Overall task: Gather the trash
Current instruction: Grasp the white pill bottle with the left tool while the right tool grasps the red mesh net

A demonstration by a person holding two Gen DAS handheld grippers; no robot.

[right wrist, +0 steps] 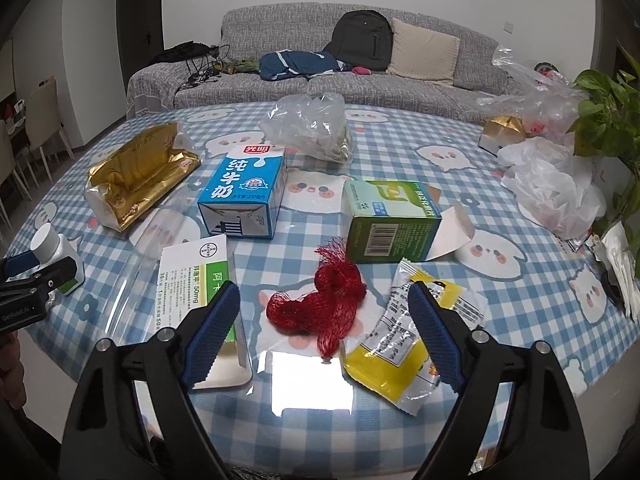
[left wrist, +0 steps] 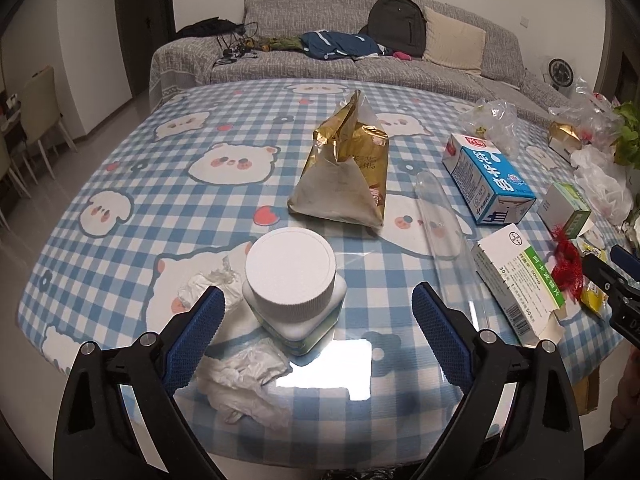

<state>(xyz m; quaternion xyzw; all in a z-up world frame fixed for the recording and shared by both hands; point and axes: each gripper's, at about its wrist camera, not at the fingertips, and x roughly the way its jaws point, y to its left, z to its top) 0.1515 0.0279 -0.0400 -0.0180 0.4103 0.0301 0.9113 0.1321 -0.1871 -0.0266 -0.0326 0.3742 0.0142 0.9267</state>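
Note:
Trash lies scattered on a blue checked tablecloth. My left gripper (left wrist: 320,300) is open around a white-capped jar (left wrist: 294,292), its pads apart from the jar; crumpled tissues (left wrist: 244,380) lie beside it. In the right wrist view my right gripper (right wrist: 324,296) is open over a red mesh net (right wrist: 320,308), with a yellow wrapper (right wrist: 404,352) at its right finger and a white medicine box (right wrist: 196,280) at its left. The pads do not press on the net. The right gripper's tip (left wrist: 608,276) shows at the left view's right edge, the left gripper's tip (right wrist: 28,268) at the right view's left edge.
A gold bag (left wrist: 344,164), a blue milk carton (right wrist: 244,192), a green box (right wrist: 392,220) and a clear plastic bag (right wrist: 308,124) lie further back. More plastic bags (right wrist: 552,184) and a plant (right wrist: 604,120) stand at the right. A grey sofa (right wrist: 320,80) is behind the table.

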